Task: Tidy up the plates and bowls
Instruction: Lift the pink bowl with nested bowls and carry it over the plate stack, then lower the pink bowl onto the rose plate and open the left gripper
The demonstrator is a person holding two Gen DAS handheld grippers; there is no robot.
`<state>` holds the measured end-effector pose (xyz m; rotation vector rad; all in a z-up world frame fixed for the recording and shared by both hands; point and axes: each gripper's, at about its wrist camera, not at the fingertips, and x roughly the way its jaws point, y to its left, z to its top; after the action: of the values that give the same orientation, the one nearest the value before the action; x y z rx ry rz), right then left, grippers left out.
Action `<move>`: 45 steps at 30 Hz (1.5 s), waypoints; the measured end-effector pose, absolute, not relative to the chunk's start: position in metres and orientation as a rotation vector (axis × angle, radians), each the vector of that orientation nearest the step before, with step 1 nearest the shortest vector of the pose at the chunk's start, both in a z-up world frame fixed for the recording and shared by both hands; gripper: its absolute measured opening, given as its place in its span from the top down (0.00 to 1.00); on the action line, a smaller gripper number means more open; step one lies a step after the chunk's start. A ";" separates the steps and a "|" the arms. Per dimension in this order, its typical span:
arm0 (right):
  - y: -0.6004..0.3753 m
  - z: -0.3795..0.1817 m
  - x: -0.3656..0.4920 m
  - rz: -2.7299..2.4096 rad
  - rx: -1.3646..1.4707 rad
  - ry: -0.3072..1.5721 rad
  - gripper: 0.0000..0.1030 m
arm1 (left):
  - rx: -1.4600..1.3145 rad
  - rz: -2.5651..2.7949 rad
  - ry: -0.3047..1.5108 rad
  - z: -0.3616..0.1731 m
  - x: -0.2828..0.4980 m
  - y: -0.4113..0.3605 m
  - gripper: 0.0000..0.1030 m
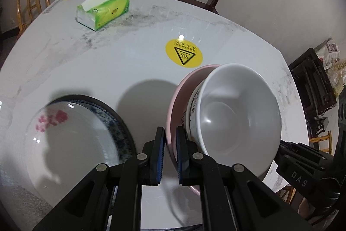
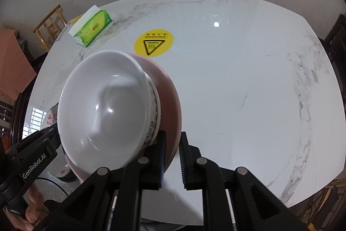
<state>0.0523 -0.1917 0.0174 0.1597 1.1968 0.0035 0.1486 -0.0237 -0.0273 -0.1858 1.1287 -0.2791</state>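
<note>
While both grippers pinch opposite edges of the pink plate [image 1: 174, 109], which carries the white bowl [image 1: 237, 114] clear of the marble table [image 1: 129, 62], the left gripper [image 1: 170, 155] is narrowed on the plate's left rim and the right gripper [image 2: 173, 155] clamps its right rim, jaws nearly closed on it. Plate and bowl appear tilted, though fisheye distortion may exaggerate this. To the load's left, on the left gripper's side, sits the flowered plate [image 1: 71, 144] on a dark-rimmed plate [image 1: 116, 120], the likely stacking spot.
</note>
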 end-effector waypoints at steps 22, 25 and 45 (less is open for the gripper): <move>-0.060 0.034 0.061 0.200 0.061 1.210 0.87 | -0.254 -0.080 1.114 -0.006 0.121 0.104 0.94; -0.041 0.028 0.061 0.226 0.046 1.225 0.87 | -0.270 -0.052 1.119 -0.010 0.115 0.120 0.94; 0.020 -0.001 0.063 0.278 0.015 1.285 0.87 | -0.307 0.012 1.138 -0.030 0.107 0.176 0.94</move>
<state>0.0630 0.0200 -0.0006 0.0155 1.2851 0.2777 0.1067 0.1759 -0.0302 -0.3066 1.1375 0.0118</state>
